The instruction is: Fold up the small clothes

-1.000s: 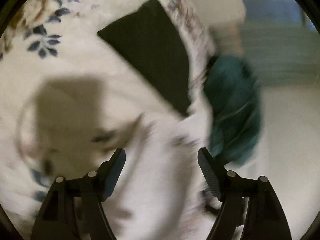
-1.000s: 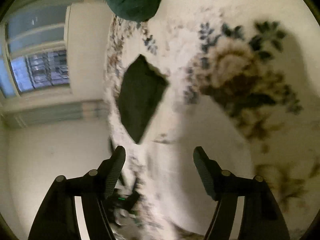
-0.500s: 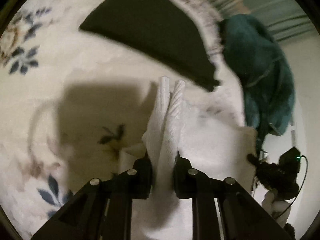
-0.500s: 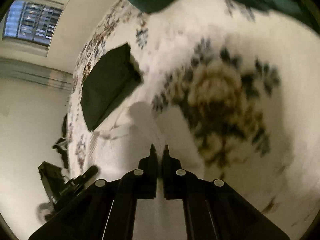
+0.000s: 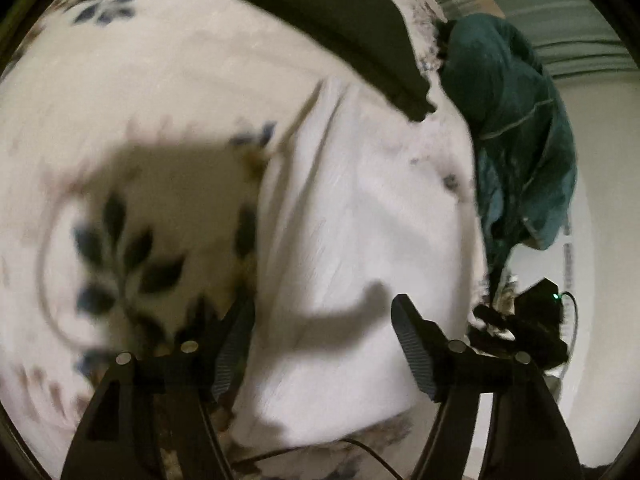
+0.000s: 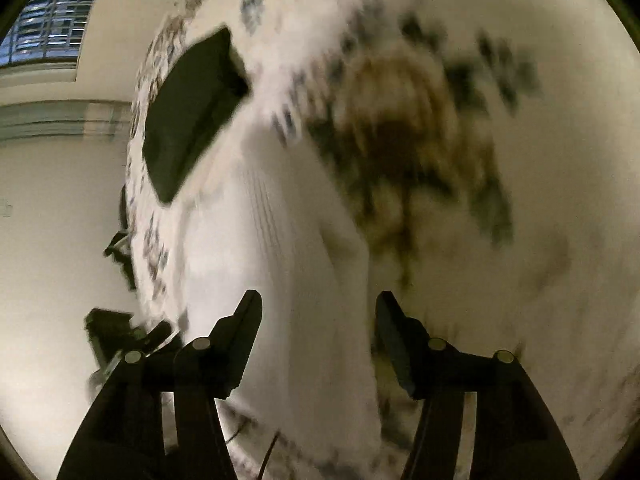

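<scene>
1. Where the left gripper hangs over the bed, its two fingers stand wide apart and hold nothing.
2. A white cloth lies flat on the flowered blanket, right under and in front of that gripper.
3. The white cloth has soft folds running along it, and a dark shadow falls on it near the fingers.
4. A folded black cloth lies farther back on the blanket, just past the far end of the white one.
5. A dark green jacket hangs off the bed's edge on the right side.
6. A small black device with a green light sits low by the bed's edge, near the right finger.
7. The right gripper is also wide, with nothing between its fingers.
8. In the right view the white cloth lies under it, and the black cloth rests up and to the left.
9. A big brown flower print shows on the blanket, very blurry.
10. A window shows in the top left corner.
</scene>
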A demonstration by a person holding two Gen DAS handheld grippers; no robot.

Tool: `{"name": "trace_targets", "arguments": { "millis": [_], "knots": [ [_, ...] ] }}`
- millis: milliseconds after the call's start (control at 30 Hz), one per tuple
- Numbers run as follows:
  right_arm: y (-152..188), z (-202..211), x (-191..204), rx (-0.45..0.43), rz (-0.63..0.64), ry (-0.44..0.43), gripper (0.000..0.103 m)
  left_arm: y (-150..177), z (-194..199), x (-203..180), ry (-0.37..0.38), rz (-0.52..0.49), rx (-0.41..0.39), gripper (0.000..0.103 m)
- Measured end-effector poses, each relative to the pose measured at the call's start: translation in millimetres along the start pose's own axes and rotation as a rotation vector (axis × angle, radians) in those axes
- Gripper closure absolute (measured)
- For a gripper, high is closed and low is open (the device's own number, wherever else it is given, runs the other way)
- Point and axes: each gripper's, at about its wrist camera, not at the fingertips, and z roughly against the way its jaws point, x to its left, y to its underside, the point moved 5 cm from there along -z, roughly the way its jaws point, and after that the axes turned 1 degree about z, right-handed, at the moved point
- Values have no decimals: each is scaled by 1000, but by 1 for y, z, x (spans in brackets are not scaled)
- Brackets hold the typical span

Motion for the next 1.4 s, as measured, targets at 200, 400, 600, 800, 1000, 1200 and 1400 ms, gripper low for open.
{"name": "trace_targets", "arguments": {
  "millis": [200, 400, 600, 800, 1000, 1200, 1400],
  "knots": [
    [51, -19, -18, 22, -83, -99, 96, 11, 10, 9, -32, 53, -135, 95],
    [45, -5, -38, -33, -78, -16, 97, 1, 0, 17, -86, 50, -26, 86],
    [10, 21, -16, -89, -38, -43, 47, -54, -6, -29, -55, -67, -63, 39],
    [-61, -6, -1, -79, -58, -100, 52, -111, -60, -43, -112, -163, -10, 87],
    [-86, 13, 39, -234, 111, 68, 99, -122, -29, -31, -51, -101, -91, 87],
    [-113, -22, 30, -171, 79, 157, 99, -129, -54, 15, -88, 12, -30, 88],
    [-100, -35, 35, -77, 108, 114, 76, -114, -25, 7, 53, 81, -3, 52]
  ]
}}
